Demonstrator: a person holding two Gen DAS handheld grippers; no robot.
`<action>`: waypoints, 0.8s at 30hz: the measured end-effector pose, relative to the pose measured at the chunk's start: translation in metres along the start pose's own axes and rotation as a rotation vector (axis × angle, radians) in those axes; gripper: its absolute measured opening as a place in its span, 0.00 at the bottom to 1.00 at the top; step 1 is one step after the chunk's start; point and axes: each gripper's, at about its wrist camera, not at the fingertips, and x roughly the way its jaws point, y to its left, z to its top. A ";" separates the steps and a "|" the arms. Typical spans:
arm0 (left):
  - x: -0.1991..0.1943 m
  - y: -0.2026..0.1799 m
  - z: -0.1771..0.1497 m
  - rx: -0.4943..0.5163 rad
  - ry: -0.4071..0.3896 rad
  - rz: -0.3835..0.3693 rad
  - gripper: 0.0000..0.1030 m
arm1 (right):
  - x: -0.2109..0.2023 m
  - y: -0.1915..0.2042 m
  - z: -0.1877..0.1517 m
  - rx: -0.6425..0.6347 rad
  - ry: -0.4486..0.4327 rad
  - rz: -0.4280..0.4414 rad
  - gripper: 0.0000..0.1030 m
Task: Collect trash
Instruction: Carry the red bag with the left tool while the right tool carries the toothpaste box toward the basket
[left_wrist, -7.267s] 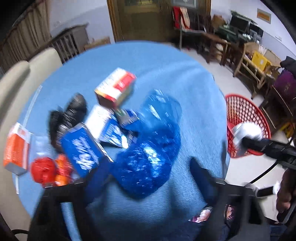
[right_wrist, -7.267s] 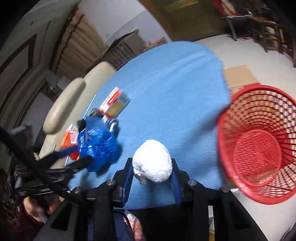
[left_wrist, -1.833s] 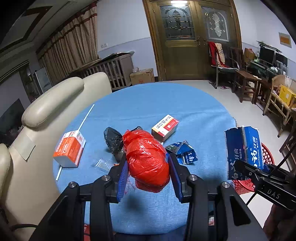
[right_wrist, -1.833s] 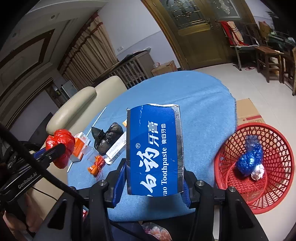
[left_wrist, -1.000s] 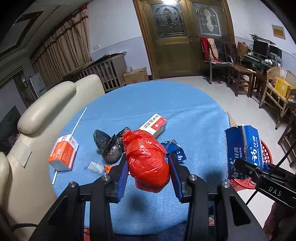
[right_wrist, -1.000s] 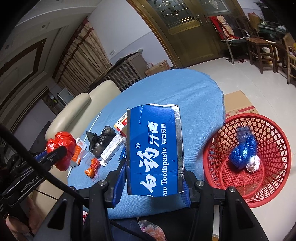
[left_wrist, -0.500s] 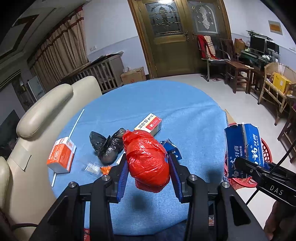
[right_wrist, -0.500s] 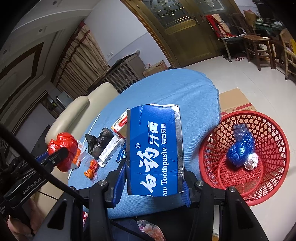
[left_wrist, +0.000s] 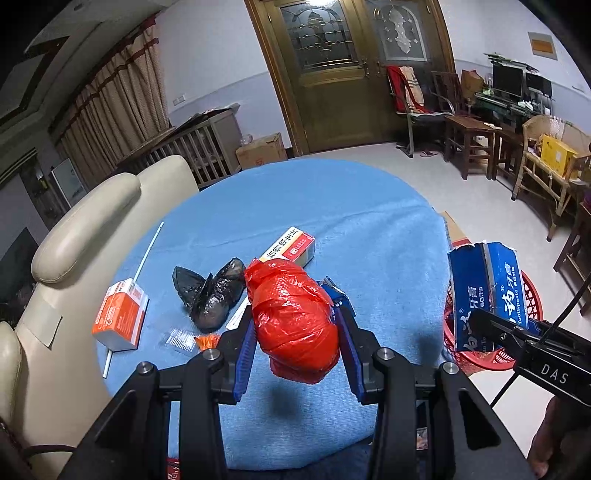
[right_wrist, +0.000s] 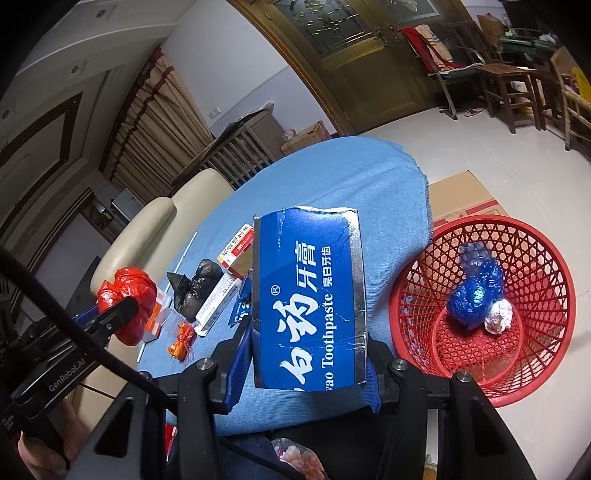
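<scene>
My left gripper (left_wrist: 297, 334) is shut on a red plastic bag ball (left_wrist: 293, 317) and holds it above the near part of the blue table (left_wrist: 332, 199). My right gripper (right_wrist: 308, 347) is shut on a blue toothpaste box (right_wrist: 308, 295), held over the table's right edge beside the red basket (right_wrist: 554, 317) on the floor. The basket holds a blue bag ball (right_wrist: 474, 295) and a foil ball (right_wrist: 498, 317). On the table lie a black bag (left_wrist: 210, 291), a red-and-white box (left_wrist: 291, 245), an orange box (left_wrist: 120, 319) and small scraps (left_wrist: 207, 341).
A cream armchair (left_wrist: 85, 229) stands against the table's left side. A flat cardboard sheet (right_wrist: 461, 195) lies on the floor behind the basket. Wooden chairs and desks (left_wrist: 472, 133) stand at the far right, a door (left_wrist: 332, 74) at the back.
Both grippers have drifted a little to the right with their loads. The basket now sits closer under the toothpaste box. Earlier, the blue bag and foil ball went into the basket.
</scene>
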 end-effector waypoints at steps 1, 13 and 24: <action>0.000 -0.001 0.000 0.002 0.000 0.000 0.43 | 0.000 -0.001 0.000 0.001 -0.001 0.000 0.52; 0.001 -0.008 0.002 0.025 -0.001 -0.006 0.43 | -0.005 -0.005 -0.001 0.018 -0.007 -0.005 0.52; 0.002 -0.018 0.004 0.050 0.001 -0.013 0.43 | -0.008 -0.011 -0.001 0.036 -0.011 -0.008 0.52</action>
